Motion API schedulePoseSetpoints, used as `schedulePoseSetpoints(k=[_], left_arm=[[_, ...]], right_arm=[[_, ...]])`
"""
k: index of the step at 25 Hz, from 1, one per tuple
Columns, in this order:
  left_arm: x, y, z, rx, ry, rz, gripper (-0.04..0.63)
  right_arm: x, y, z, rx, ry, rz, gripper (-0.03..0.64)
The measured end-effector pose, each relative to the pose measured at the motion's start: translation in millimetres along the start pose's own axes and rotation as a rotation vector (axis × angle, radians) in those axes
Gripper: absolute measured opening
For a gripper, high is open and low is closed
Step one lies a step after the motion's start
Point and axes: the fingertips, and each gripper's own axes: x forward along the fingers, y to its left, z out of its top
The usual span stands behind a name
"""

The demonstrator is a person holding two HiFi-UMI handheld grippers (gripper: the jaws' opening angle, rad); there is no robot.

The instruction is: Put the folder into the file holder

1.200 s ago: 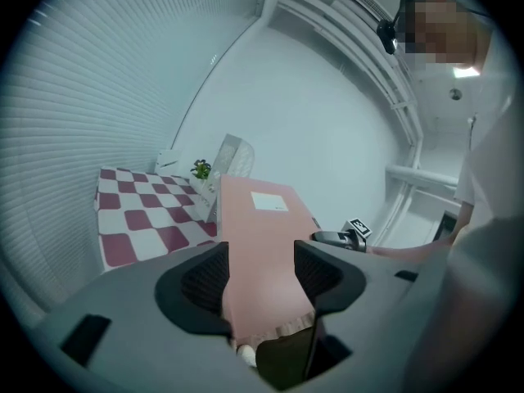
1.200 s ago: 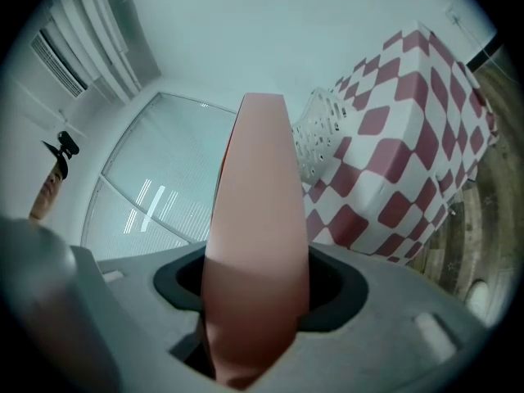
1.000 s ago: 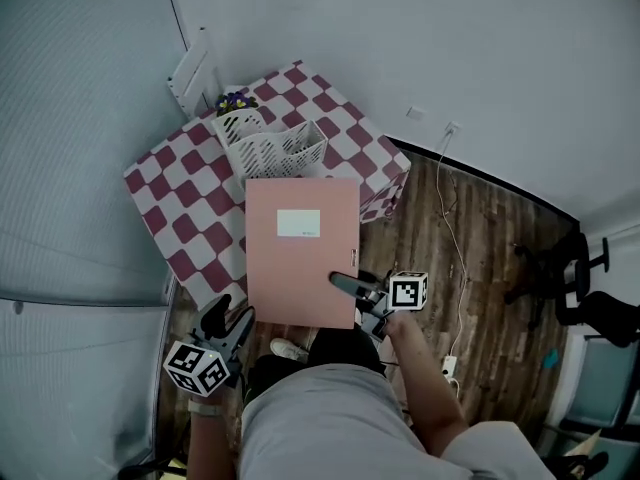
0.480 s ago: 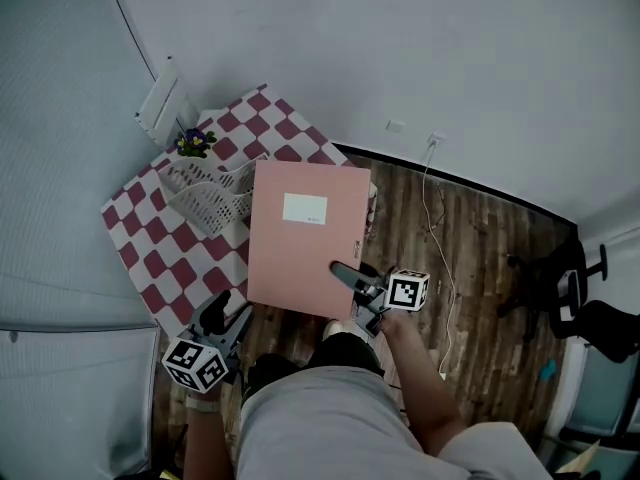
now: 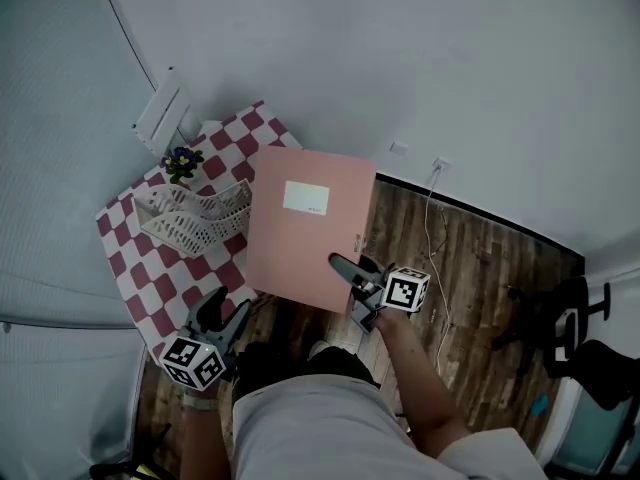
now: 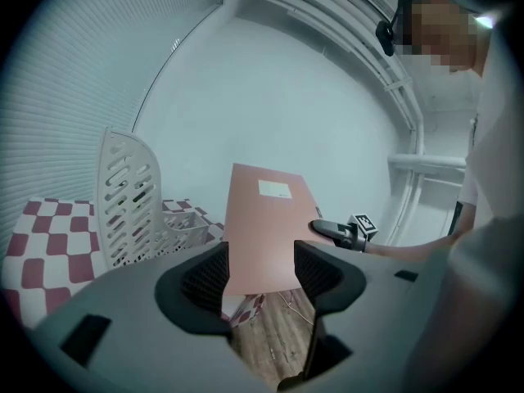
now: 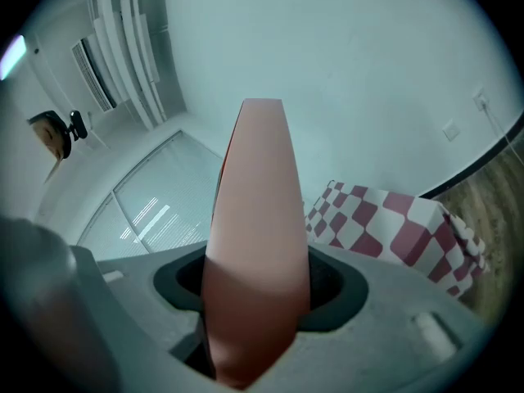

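A pink folder (image 5: 305, 223) with a white label is held up off the table, and my right gripper (image 5: 346, 272) is shut on its lower right edge. In the right gripper view the folder (image 7: 258, 219) fills the gap between the jaws, seen edge-on. The white slatted file holder (image 5: 195, 218) stands on the checkered table (image 5: 130, 258), just left of the folder. My left gripper (image 5: 228, 314) hangs open and empty at the table's near corner. Its own view shows the folder (image 6: 262, 219) beyond its open jaws, with the file holder (image 6: 131, 195) at left.
A small pot of purple flowers (image 5: 181, 160) stands behind the file holder. A white slatted object (image 5: 160, 108) leans at the wall. A wood floor (image 5: 450, 258) with a cable and wall socket (image 5: 438, 166) lies to the right. An office chair (image 5: 575, 323) stands at far right.
The folder, in my right gripper, has shifted from in front of the file holder to its right, toward the table's edge. The table has slid left in view. Both grippers moved along.
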Motion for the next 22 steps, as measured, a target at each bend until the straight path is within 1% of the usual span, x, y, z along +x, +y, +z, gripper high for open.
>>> schedulePoseSetpoints(k=[5, 9, 13, 17, 22], left_arm=[[25, 6, 8, -0.01, -0.003, 0.009, 0.238], [48, 21, 16, -0.029, -0.006, 0.011, 0.238], [74, 39, 33, -0.052, -0.022, 0.011, 0.238], [91, 58, 48, -0.072, -0.043, 0.022, 0.238], [96, 78, 59, -0.097, -0.074, 0.071, 0.238]], right_arm=[[20, -14, 34, -0.03, -0.002, 0.025, 0.27], [46, -20, 59, -0.049, 0.022, 0.054, 0.27], [73, -25, 85, -0.082, 0.048, 0.089, 0.27], [104, -29, 111, -0.111, 0.069, 0.139, 0.27], [147, -24, 133, -0.167, 0.11, 0.233, 0.269]])
